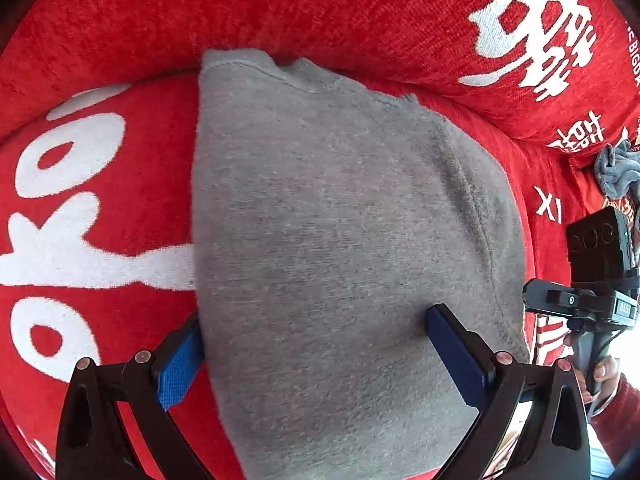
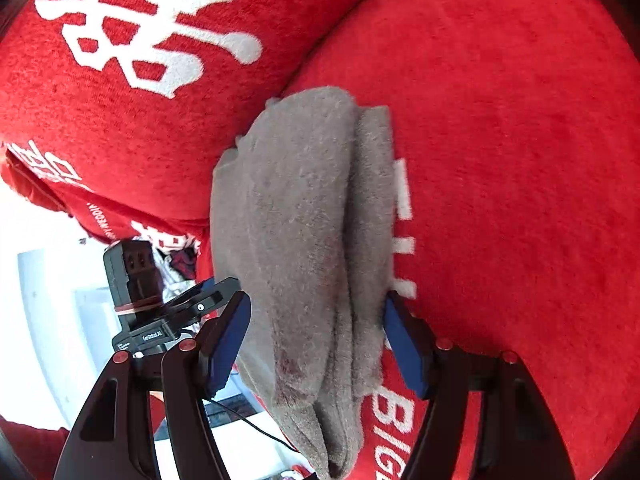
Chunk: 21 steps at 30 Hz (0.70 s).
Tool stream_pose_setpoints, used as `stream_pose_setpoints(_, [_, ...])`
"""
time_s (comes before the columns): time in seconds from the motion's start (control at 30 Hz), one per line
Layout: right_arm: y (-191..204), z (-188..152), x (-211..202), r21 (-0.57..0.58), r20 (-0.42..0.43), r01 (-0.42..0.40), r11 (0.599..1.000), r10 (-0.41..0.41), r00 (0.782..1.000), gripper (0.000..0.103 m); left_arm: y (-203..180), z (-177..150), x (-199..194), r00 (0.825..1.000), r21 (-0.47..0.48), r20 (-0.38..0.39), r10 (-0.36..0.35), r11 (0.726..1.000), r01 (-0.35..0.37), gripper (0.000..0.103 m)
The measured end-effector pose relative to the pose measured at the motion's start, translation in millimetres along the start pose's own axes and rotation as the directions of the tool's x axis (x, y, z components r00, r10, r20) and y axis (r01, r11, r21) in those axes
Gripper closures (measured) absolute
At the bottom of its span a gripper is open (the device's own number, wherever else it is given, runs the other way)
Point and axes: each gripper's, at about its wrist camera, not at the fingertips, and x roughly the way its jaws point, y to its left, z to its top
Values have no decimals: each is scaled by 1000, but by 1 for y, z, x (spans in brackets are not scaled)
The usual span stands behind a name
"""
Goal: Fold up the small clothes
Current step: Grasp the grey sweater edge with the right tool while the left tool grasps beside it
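Left wrist view shows the grey garment [image 1: 340, 220] already folded into a compact bundle on the red blanket [image 1: 100, 200], both left tool [image 1: 316, 344] and right tool [image 2: 316, 332] straddling it wide, unclamped; final tidying judged outstanding.

A red cover [image 1: 120, 32] (white lettering) drapes seat and backrest cushion [image 2: 100, 112].

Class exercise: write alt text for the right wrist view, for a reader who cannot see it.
A folded grey fleece garment lies on a red plush cover with white lettering, running between the open right gripper and its blue-padded fingers. At lower left, the other hand-held black gripper stands beside the cloth.
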Motion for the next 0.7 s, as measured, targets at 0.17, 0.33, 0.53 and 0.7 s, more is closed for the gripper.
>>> stream_pose_setpoints(0.17, [11, 10, 22, -39, -12, -29, 999, 28, 1000, 31, -4, 4, 10, 999, -22, -1, -40, 999, 40, 0])
stream_pose_setpoints(0.33, [14, 9, 26, -39, 11, -28, 999, 28, 1000, 31, -4, 4, 16, 998, -35, 6, -65, 997, 65, 0])
stream_pose_setpoints(0.53, [7, 7, 28, 25, -3, -1, 1000, 1, 1000, 64, -2, -1, 6, 996, -48, 56, -72, 996, 75, 15])
stream_pose_setpoints(0.7, [11, -4, 21, 91, 40, -143, 986, 140, 989, 69, 14, -9, -22, 986, -55, 92, -137, 988, 142, 49])
